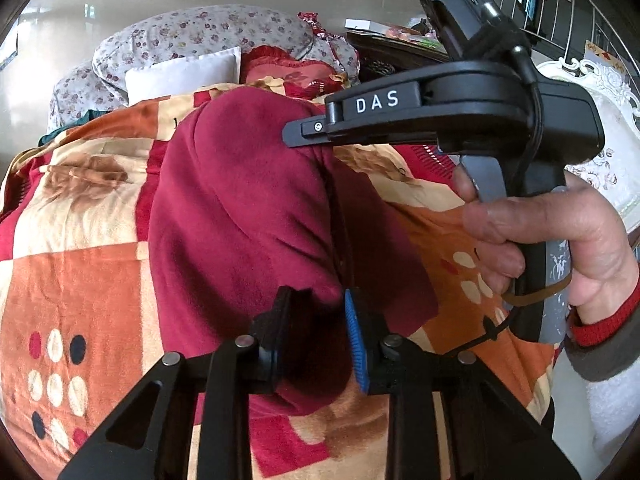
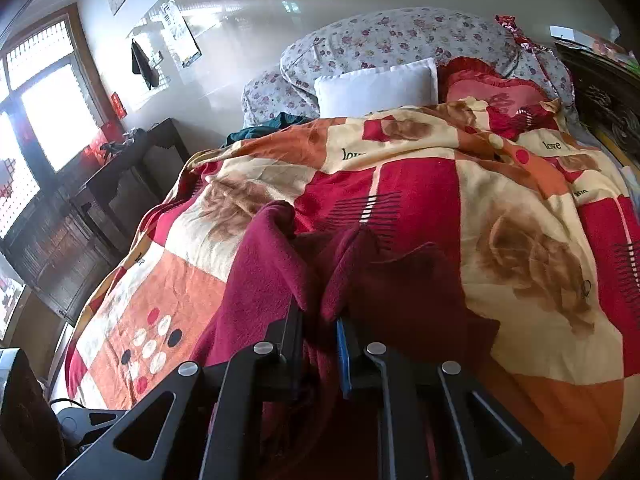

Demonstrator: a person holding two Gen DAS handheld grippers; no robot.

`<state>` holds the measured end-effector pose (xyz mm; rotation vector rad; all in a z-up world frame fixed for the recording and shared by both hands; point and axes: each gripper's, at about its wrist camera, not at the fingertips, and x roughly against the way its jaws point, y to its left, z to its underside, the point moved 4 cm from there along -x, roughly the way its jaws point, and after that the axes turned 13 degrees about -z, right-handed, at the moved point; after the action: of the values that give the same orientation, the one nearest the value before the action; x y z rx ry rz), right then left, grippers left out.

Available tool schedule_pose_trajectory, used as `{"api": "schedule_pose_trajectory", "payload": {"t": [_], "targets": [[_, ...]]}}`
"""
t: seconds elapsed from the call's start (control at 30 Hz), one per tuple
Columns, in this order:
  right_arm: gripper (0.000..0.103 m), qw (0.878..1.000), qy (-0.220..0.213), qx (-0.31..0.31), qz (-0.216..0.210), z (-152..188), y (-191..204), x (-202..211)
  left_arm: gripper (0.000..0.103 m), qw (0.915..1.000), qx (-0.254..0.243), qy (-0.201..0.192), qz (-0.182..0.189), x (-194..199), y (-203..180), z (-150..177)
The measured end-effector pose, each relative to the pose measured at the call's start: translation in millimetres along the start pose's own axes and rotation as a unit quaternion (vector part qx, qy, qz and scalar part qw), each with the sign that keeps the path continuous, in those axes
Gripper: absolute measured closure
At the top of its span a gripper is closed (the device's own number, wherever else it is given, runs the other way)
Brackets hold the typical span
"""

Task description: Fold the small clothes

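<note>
A dark red fleece garment (image 1: 240,208) lies lifted over the patterned blanket (image 1: 80,264) on the bed. My left gripper (image 1: 316,332) is shut on its near edge, with cloth bunched between the jaws. My right gripper (image 1: 296,136), held in a hand, reaches in from the right in the left wrist view and pinches the garment's far upper edge. In the right wrist view the right gripper (image 2: 320,332) is shut on a fold of the same garment (image 2: 272,280), which drapes down on both sides of the fingers.
The bed carries an orange, red and cream blanket (image 2: 500,208). A white pillow (image 2: 376,88), a red cushion (image 2: 492,84) and a floral quilt (image 2: 400,36) lie at its head. A dark wooden cabinet (image 2: 120,184) stands left of the bed by a window.
</note>
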<state>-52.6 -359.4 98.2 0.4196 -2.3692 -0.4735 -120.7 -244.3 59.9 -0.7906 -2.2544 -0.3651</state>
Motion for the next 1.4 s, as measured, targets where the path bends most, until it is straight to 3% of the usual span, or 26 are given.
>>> {"api": "schedule_pose_trajectory", "payload": {"t": [0.1, 0.23, 0.37, 0.47, 0.53, 0.7, 0.8, 0.87, 1.03, 1.13, 1.4], "targets": [[0.089, 1.000, -0.004, -0.010, -0.009, 1.3, -5.3, 3.3, 0.074, 1.0000, 0.000, -0.006, 0.006, 7.3, 0.0, 0.7], [0.089, 1.000, -0.006, -0.016, -0.018, 3.7, -9.1, 3.6, 0.041, 0.9998, -0.004, -0.016, 0.015, 24.0, 2.2, 11.9], [0.089, 0.999, -0.007, -0.016, -0.027, 4.6, -8.0, 3.9, 0.031, 0.9995, -0.023, -0.024, 0.000, 34.1, 2.2, 26.9], [0.089, 0.999, -0.007, -0.018, -0.027, 4.4, -8.2, 4.1, 0.028, 0.9978, -0.021, -0.051, -0.036, 38.2, 4.1, 30.5], [0.089, 0.999, -0.009, -0.021, -0.029, 4.7, -8.6, 5.0, 0.020, 0.9957, -0.027, -0.068, -0.057, 35.3, 2.1, 28.0], [0.089, 0.999, -0.008, -0.021, -0.030, 4.9, -9.8, 5.1, 0.020, 0.9918, -0.043, -0.071, -0.098, 8.2, -1.8, 22.5], [0.089, 0.999, -0.009, -0.024, -0.030, 5.3, -9.9, 5.5, 0.020, 0.9926, -0.037, -0.060, -0.099, -4.7, 0.3, 24.1], [0.089, 0.999, -0.009, -0.025, -0.028, 5.5, -10.7, 5.8, 0.027, 0.9943, -0.024, -0.052, -0.090, -8.3, 2.3, 24.9], [0.089, 0.999, -0.012, -0.029, -0.028, 4.5, -13.7, 8.9, 0.060, 0.9968, -0.008, -0.035, -0.072, -12.2, 3.9, 20.1], [0.089, 0.999, -0.016, -0.029, -0.025, 2.4, -15.2, 11.7, 0.071, 0.9972, 0.003, -0.032, -0.068, -10.8, -0.2, 18.1], [0.089, 0.999, -0.029, -0.028, -0.010, -5.1, -26.2, 27.8, 0.076, 0.9984, 0.009, -0.032, -0.045, -4.3, -16.7, 7.3]]}}
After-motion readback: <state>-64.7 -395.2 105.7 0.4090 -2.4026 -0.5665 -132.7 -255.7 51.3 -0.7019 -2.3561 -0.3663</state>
